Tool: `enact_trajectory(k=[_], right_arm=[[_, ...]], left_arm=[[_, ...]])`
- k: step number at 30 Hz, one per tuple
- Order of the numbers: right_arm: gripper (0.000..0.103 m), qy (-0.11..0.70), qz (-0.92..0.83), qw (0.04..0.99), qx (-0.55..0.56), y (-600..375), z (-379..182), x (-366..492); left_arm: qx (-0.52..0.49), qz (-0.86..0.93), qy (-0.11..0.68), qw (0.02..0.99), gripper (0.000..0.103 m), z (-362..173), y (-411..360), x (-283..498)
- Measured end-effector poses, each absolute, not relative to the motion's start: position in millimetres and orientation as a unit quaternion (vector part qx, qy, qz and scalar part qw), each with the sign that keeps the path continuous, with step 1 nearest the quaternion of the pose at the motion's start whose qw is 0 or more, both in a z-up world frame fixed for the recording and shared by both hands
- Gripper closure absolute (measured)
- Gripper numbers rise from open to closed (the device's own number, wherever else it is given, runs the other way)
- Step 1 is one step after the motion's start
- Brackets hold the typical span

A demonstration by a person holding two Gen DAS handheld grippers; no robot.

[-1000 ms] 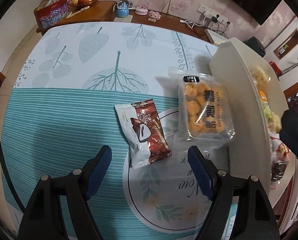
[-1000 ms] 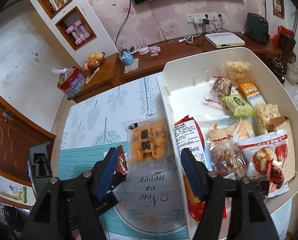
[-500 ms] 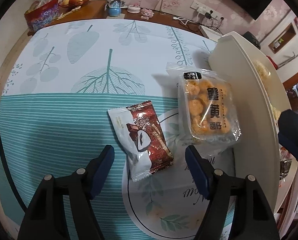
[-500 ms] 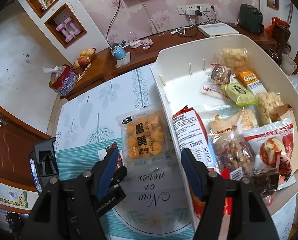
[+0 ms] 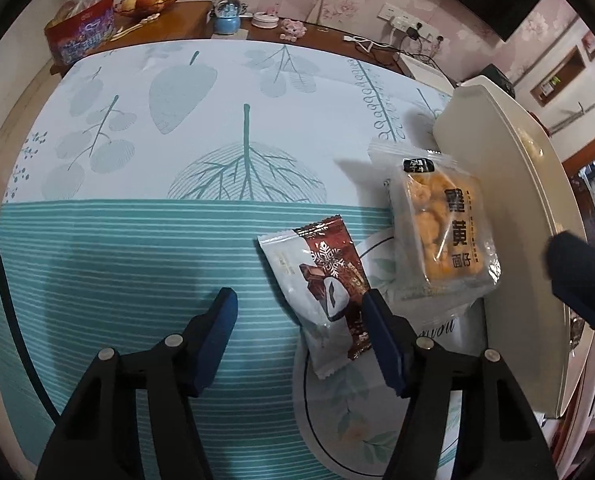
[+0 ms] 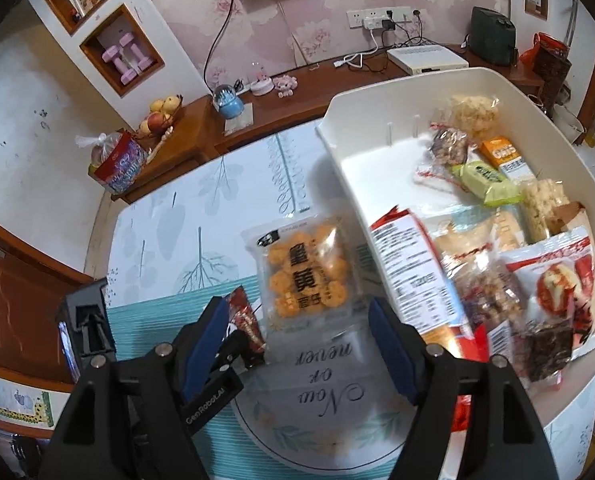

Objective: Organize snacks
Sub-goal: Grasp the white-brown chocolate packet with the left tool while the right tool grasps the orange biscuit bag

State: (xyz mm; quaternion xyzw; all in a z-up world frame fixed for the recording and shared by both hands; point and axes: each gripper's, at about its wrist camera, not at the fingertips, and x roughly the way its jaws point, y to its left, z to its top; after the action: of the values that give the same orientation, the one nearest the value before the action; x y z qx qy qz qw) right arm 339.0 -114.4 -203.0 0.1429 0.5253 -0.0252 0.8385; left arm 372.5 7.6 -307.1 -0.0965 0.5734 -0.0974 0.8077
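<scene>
Even, soft indoor light; the left wrist view is dimmer. Fisheye bending and black corners frame both. Snack packets at right look slightly motion-blurred, perhaps.

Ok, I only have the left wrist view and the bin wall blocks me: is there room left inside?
Observer: Yes. The white bin is bare at its far-left corner; packets fill the near end and the right side.
Operator: And what's lined up on the right?
Observer: The right tool hangs over the yellow snack pack. Its jaws are opening, with the pack's near end between them but not gripped. The pack lies flat on the cloth beside the bin.
</scene>
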Motion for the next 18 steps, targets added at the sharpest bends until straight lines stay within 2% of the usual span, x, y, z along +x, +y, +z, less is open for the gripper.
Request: enact_trajectory(k=[2, 5, 15, 18], right_arm=[[0.029, 0.532, -0.041, 0.836, 0.132, -108, -208, 342], [0.020, 0.539, -0.063, 0.831, 0.124, -101, -218, 346], [0.012, 0.559, -0.128, 0.805, 0.151, -102, -237, 362], [0.009, 0.570, -0.139, 0.796, 0.149, -101, -240, 369]], left_arm=[[-0.097, -0.106, 0.573, 0.807, 0.039, -307, 9, 373], [-0.102, -0.123, 0.571, 0.805, 0.039, -307, 13, 374], [-0.075, -0.183, 0.550, 0.811, 0.039, -306, 6, 370], [-0.067, -0.178, 0.545, 0.817, 0.035, -306, 0, 369]])
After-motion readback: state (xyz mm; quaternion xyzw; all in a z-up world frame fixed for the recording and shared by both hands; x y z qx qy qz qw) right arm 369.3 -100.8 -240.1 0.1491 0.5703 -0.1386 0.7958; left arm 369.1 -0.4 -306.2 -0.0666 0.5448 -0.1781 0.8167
